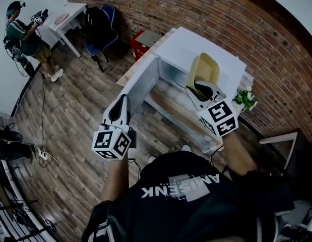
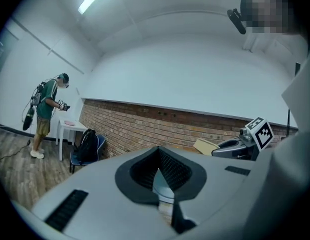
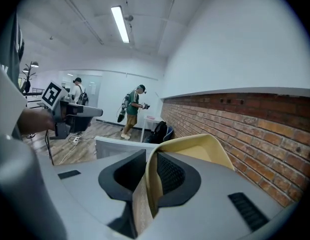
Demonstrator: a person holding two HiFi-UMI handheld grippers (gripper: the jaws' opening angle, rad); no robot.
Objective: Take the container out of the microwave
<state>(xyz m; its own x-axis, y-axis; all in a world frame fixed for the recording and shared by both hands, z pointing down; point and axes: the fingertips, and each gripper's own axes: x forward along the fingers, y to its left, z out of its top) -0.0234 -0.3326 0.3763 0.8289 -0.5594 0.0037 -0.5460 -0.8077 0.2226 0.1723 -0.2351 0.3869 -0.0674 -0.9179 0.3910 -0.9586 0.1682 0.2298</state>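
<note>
Right tongs (image 3: 150,159) are clamped on the rim of the yellow container (image 3: 205,149), one pad inside the wall and one outside, the jaws held only slightly apart by that wall. We see the container lifted and tipped nearly on edge, outside the white microwave (image 1: 216,54), whose door (image 1: 140,82) hangs open. Left tongs (image 2: 157,151) have their jaws drawn together with nothing between them. From the head view we place them just beside the door's outer edge, well apart from the container.
</note>
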